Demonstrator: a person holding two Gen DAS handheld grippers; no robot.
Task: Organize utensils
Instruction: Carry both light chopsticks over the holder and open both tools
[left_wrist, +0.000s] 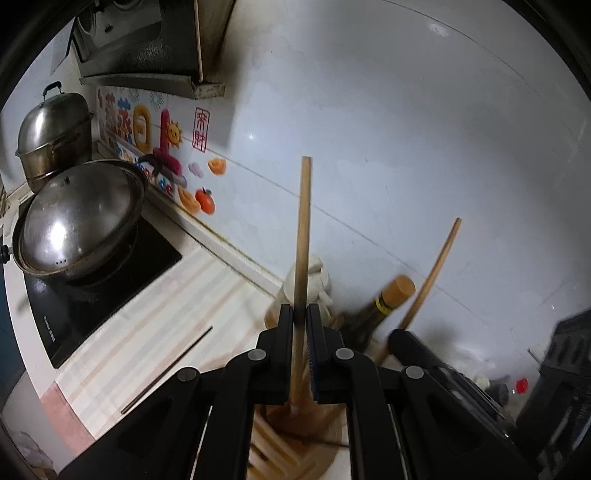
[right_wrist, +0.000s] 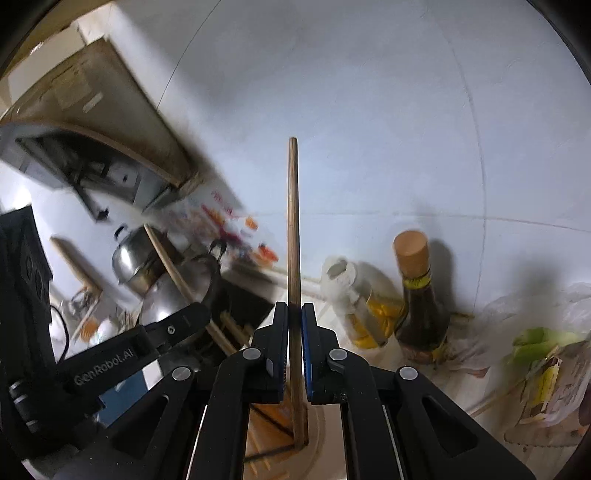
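In the left wrist view my left gripper (left_wrist: 300, 312) is shut on a pale wooden chopstick (left_wrist: 303, 221) that stands nearly upright. Its lower end reaches down to a round wooden utensil holder (left_wrist: 327, 448) with several sticks in it. At the right, my right gripper (left_wrist: 400, 338) holds a second wooden chopstick (left_wrist: 437, 266), tilted right. In the right wrist view that gripper (right_wrist: 294, 310) is shut on the darker chopstick (right_wrist: 293, 229), whose foot stands inside the holder (right_wrist: 318, 421). My left gripper (right_wrist: 195, 314) shows at the left with its chopstick (right_wrist: 168, 262).
A black chopstick (left_wrist: 168, 369) lies on the striped counter. A lidded wok (left_wrist: 81, 221) sits on the black stove (left_wrist: 66, 317), with a steamer pot (left_wrist: 55, 129) behind. A dark sauce bottle (right_wrist: 421, 306), a white-capped jar (right_wrist: 354, 295) and a plastic bag (right_wrist: 546, 354) stand along the wall.
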